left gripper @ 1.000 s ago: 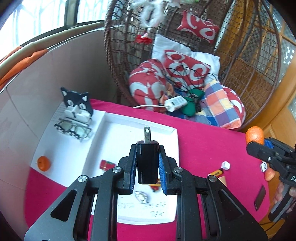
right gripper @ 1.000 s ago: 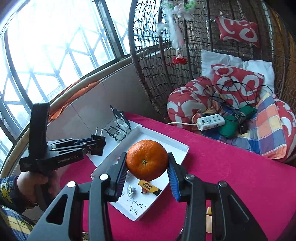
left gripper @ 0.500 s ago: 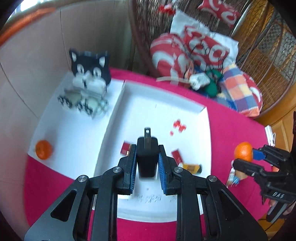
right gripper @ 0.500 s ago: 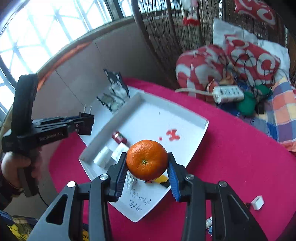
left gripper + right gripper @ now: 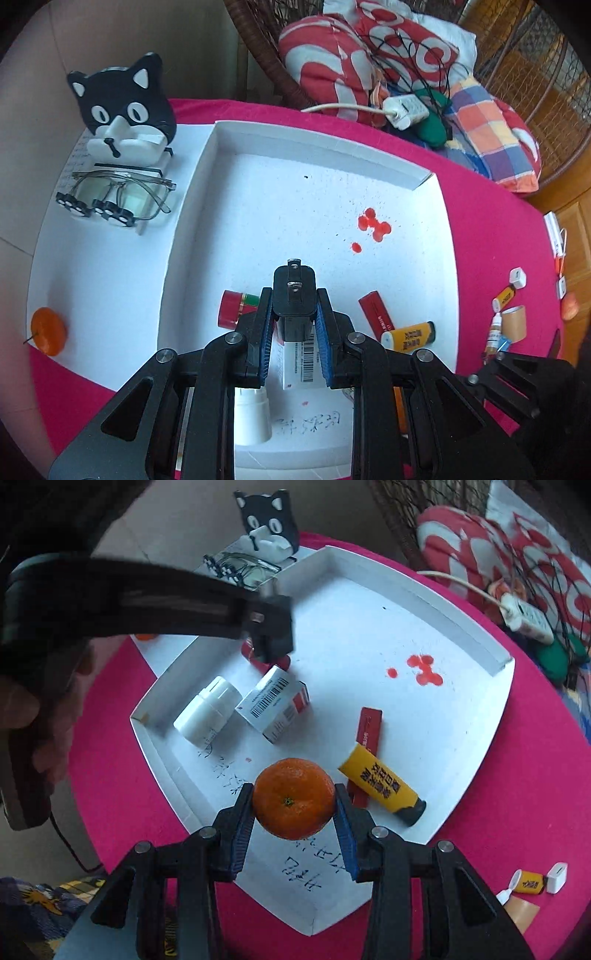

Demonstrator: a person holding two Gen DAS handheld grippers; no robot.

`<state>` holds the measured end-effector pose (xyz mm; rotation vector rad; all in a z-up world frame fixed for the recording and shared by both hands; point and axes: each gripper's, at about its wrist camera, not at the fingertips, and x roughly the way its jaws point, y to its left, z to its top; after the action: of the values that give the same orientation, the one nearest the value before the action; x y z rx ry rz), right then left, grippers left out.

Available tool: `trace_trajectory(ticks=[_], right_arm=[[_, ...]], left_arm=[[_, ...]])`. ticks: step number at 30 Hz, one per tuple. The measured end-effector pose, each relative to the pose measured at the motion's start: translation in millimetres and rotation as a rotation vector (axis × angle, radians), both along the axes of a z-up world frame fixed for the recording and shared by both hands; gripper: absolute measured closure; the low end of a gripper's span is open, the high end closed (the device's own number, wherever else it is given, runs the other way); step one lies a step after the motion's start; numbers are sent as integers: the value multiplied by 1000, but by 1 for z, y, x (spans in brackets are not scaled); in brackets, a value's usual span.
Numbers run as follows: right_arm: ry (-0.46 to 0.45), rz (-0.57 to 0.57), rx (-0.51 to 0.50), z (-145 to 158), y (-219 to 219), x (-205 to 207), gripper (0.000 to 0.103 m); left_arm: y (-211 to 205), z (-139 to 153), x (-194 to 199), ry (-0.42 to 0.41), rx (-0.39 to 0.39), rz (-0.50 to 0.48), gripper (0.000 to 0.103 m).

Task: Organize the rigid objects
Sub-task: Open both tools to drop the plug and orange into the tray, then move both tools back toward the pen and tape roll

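We were at the placing step: our left gripper (image 5: 294,328) clamped the black two-prong plug adapter (image 5: 294,308), our right gripper (image 5: 294,816) squeezed the round orange tangerine (image 5: 294,798). Both hung over the shallow white cardboard tray (image 5: 476,749); next, we judged, each needed a bare spot and loosened fingers

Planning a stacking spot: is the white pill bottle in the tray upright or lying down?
Lying down. The white pill bottle rests on its side on the tray floor, beside the barcoded box.

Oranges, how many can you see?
2. One orange is squeezed in the right gripper above the white tray. Another small orange lies on the white sheet left of the tray. More could be hidden behind the grippers.
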<state>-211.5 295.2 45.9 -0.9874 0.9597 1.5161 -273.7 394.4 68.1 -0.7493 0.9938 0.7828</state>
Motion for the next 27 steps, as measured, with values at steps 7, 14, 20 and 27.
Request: trace_trajectory(ticks=[7,14,20,27], right_arm=[[-32,-26,99,16,-8,-1,0],[-25,-76,129,27,-15,7,0],[8,-140,144,30,-24,28,0],[84,-312,210,49,-50,82,0]], left_arm=[[6,-4,-1,40,13,23,40],[4,8,-4,45,83,57,0],[-3,10,-1,58,78,87,0],[-30,26,25,49,110,27,0]])
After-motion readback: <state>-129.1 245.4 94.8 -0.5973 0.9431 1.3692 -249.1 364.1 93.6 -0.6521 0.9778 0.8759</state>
